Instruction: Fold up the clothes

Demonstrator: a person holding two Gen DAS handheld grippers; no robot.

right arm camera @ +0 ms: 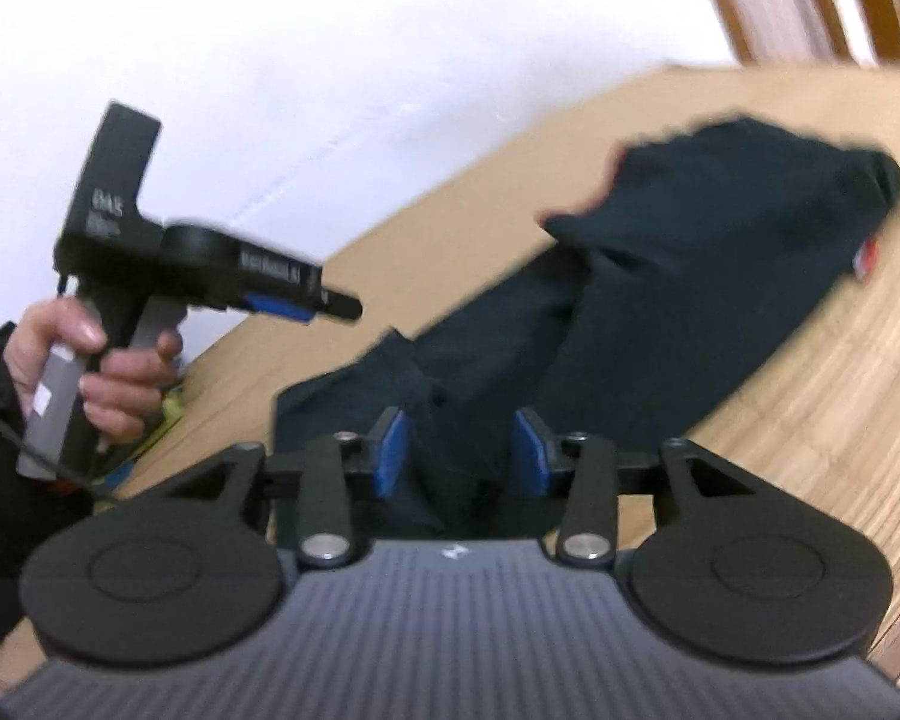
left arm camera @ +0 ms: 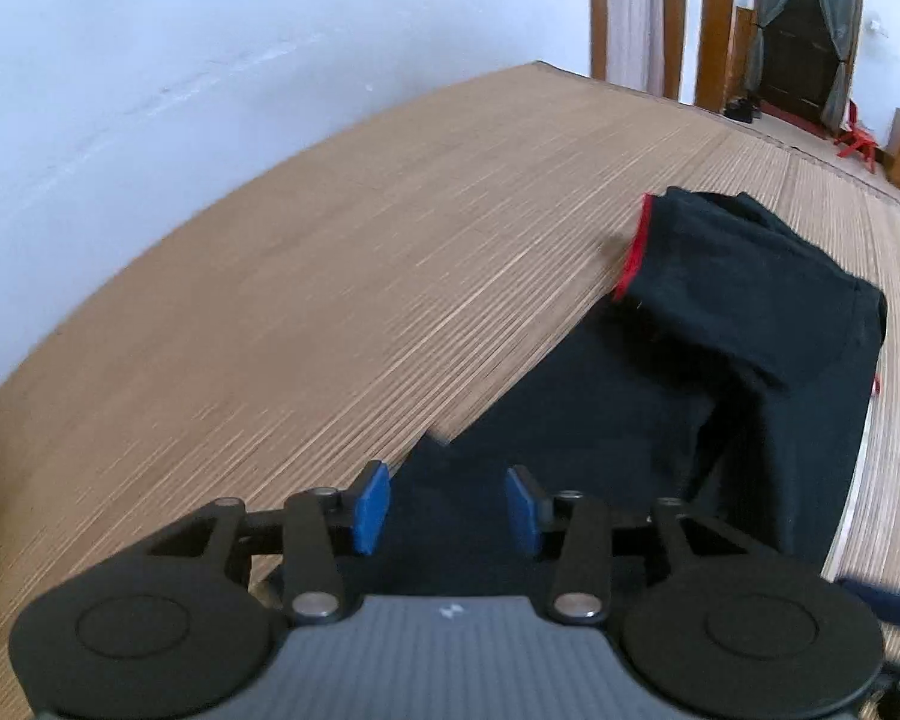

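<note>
Lying across the mat (left arm camera: 330, 276) toward the right of both frames, the dark garment (left arm camera: 720, 360) is partly folded. Left gripper (left arm camera: 447, 507) and right gripper (right arm camera: 459, 450) hover above it, jaws parted, gripping nothing.

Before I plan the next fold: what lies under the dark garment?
The dark garment rests on the slatted bamboo mat, which shows all around it. Whatever is beneath the folded-over part is covered by fabric, so I cannot tell.

Even daylight, motion blur, fisheye bending.
</note>
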